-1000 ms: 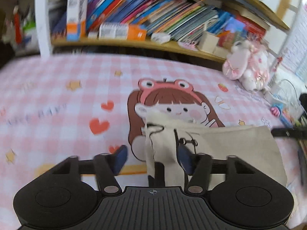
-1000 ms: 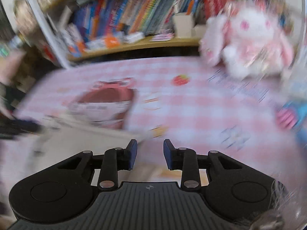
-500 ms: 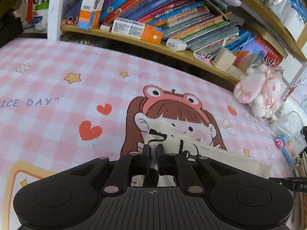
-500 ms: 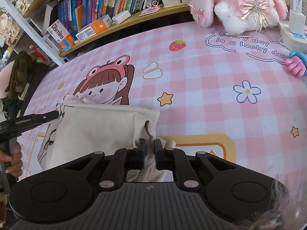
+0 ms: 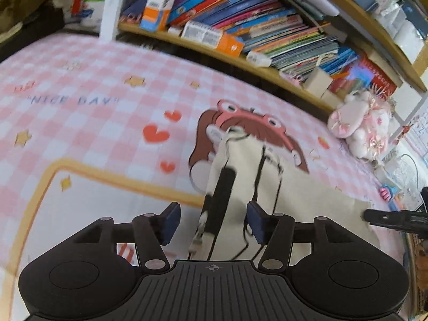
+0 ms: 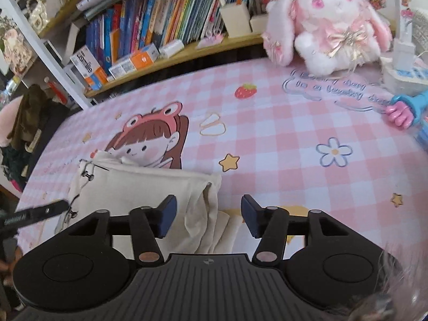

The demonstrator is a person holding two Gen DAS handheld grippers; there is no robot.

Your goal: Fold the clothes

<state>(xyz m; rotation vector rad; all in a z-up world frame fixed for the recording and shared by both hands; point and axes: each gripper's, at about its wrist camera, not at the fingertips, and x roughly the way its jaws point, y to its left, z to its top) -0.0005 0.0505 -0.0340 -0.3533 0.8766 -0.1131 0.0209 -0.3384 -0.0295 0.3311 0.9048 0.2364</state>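
Note:
A cream garment (image 5: 299, 203) with black drawstrings and a black strap lies folded on the pink checked mat (image 5: 93, 133). My left gripper (image 5: 214, 222) hangs just over its left end. Its jaws are opening and the cloth lies loose between the blue pads (image 5: 171, 220), which do not press on it. In the right wrist view the same garment (image 6: 133, 187) shows its bunched right end between the jaws of my right gripper (image 6: 208, 218), which are opening too, clear of the cloth. Each view shows the other gripper's black tip, the right one (image 5: 388, 217) and the left one (image 6: 40, 212).
A pink and white plush rabbit (image 6: 329, 24) sits at the mat's far right corner. A low wooden shelf of books (image 5: 254, 34) runs along the far edge. A pink and blue toy hand (image 6: 404, 109) and a white basket (image 6: 406, 77) lie at the right.
Both grippers were shut on the garment's ends half a second ago and now stand apart, having let the cloth go. The left gripper has shifted and rolled slightly.

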